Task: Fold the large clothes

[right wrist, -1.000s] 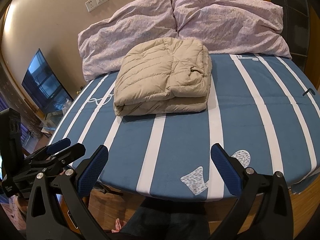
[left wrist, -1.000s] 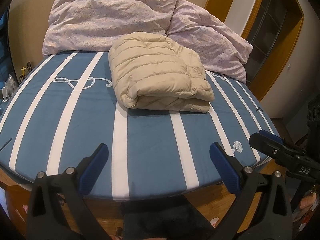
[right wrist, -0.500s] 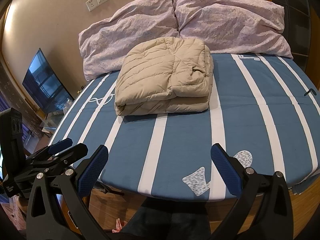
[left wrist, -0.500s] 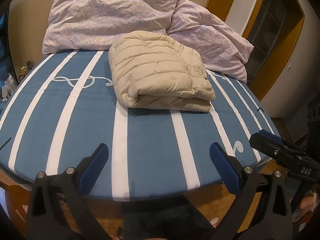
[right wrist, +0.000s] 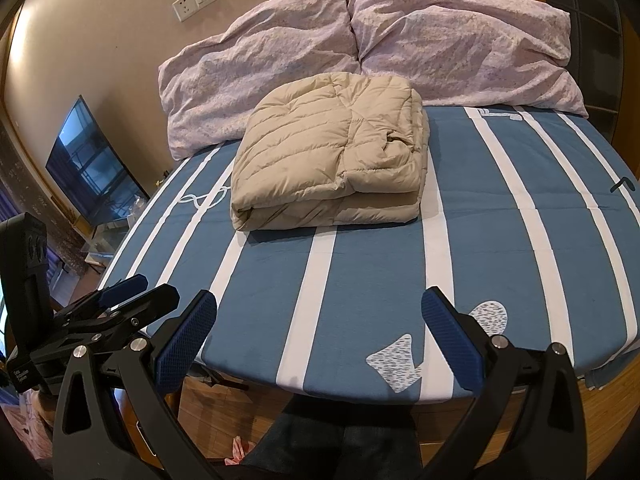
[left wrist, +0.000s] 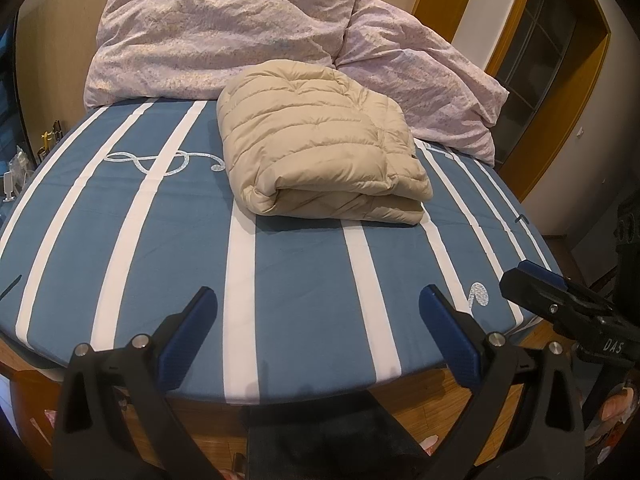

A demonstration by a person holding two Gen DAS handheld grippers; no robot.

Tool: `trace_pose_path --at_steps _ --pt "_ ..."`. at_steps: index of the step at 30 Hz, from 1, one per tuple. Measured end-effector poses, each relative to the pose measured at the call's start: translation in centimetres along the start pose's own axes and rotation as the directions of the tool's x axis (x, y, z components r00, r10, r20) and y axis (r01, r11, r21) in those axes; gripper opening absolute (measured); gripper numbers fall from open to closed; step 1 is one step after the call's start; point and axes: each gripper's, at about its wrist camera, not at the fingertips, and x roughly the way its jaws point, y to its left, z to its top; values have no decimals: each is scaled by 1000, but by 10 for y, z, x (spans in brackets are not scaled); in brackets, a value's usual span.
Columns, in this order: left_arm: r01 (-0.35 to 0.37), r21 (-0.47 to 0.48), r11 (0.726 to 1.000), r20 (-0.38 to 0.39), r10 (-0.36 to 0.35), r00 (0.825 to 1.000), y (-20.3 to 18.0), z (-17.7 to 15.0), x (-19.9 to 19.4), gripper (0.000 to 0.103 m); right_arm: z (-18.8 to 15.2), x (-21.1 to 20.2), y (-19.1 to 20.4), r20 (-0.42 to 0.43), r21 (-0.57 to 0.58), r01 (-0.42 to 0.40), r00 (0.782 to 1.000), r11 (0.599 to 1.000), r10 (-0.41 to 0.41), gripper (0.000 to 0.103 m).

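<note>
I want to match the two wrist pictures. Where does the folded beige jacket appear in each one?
Left wrist view: the folded beige jacket lies above centre on the striped bed, a little right of middle.
Right wrist view: the jacket lies above centre, a little left of middle.
Shared landmark: the lilac pillows directly behind it.

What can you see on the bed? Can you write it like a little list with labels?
coat: beige puffy jacket, folded into a thick bundle
where: lying on the striped blue bed cover, its far edge by the pillows
pillows: two pinkish pillows at the head of the bed
left gripper: open, holding nothing, at the foot of the bed
right gripper: open, holding nothing, at the foot too
folding: looks finished
</note>
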Motion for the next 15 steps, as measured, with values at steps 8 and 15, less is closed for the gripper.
trace_pose_path --at_steps 8,15 --pt "9 5 1000 6 -9 1000 0 -4 3 100 -1 0 0 -1 1 1 1000 1000 -1 102" --pt "9 7 1000 5 -9 1000 -1 -2 2 100 -1 0 0 -2 -1 0 1000 1000 0 102"
